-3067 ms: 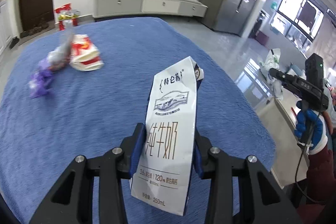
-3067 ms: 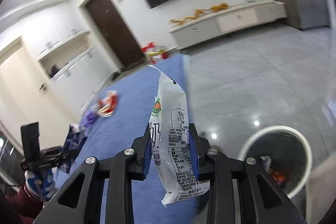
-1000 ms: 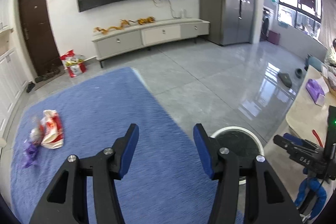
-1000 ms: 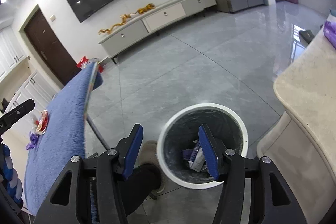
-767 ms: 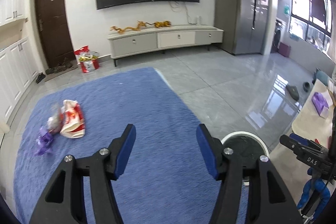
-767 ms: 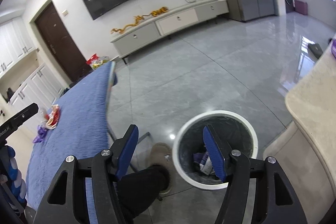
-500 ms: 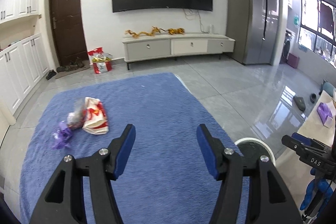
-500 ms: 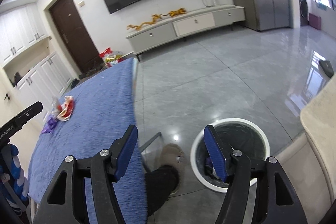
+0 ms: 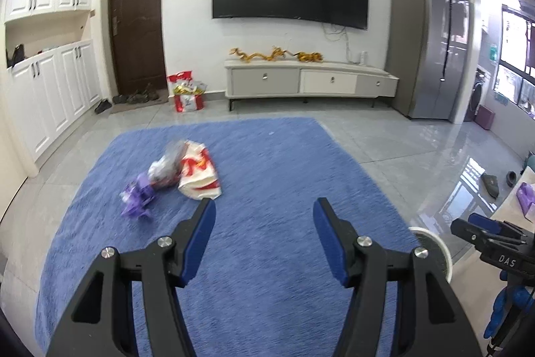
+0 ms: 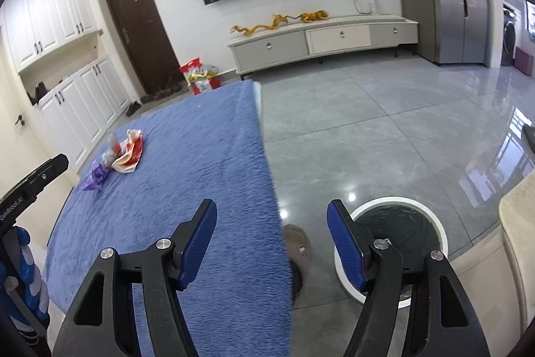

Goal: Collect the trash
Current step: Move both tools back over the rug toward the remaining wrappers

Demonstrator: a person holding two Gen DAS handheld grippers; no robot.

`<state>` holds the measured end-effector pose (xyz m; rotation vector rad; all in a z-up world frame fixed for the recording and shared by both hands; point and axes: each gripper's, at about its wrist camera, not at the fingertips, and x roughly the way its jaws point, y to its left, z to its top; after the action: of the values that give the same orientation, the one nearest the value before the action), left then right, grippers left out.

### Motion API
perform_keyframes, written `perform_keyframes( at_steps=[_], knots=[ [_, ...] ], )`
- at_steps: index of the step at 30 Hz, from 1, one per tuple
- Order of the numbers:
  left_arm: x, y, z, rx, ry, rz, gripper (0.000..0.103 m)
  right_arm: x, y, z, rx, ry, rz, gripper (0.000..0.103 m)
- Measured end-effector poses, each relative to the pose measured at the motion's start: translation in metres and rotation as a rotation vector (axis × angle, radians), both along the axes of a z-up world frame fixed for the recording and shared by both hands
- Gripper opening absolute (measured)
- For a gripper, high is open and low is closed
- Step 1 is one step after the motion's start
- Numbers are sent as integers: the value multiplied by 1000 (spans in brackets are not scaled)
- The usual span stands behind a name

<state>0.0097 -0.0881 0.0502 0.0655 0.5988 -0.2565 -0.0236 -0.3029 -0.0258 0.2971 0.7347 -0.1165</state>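
Three pieces of trash lie together on the far left of the blue-clothed table (image 9: 284,163): a white-and-red wrapper (image 9: 200,173), a crumpled clear wrapper (image 9: 165,164) and a purple wrapper (image 9: 137,194). My left gripper (image 9: 264,203) hovers over the cloth, short of them and to their right, open and empty. In the right wrist view, the same white-and-red wrapper (image 10: 128,153) and purple wrapper (image 10: 95,174) lie far left. My right gripper (image 10: 272,204) is open and empty, straddling the table's right edge. The white-rimmed trash bin (image 10: 439,233) stands on the floor just behind its right finger.
A person's shoe (image 10: 297,240) shows under the table edge beside the bin. A beige counter (image 10: 518,223) borders the right. Grey tiled floor stretches to a TV cabinet (image 9: 311,82), a red bag (image 9: 185,94) and a fridge (image 9: 424,49).
Earlier the left held a milk carton and the right a white packet; both are now empty. Over the last second both views swung from the bin toward the table.
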Motion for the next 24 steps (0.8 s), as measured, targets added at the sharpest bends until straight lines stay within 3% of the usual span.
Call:
perform_keyframes(
  at_steps=[13,24],
  knots=[
    [28,73,-49,-31,140,174,59,51,60,-26,-4,86,147,68],
    [48,96,-70,-55,200,219,59,85,93,-35,-16,113,216,68]
  ],
)
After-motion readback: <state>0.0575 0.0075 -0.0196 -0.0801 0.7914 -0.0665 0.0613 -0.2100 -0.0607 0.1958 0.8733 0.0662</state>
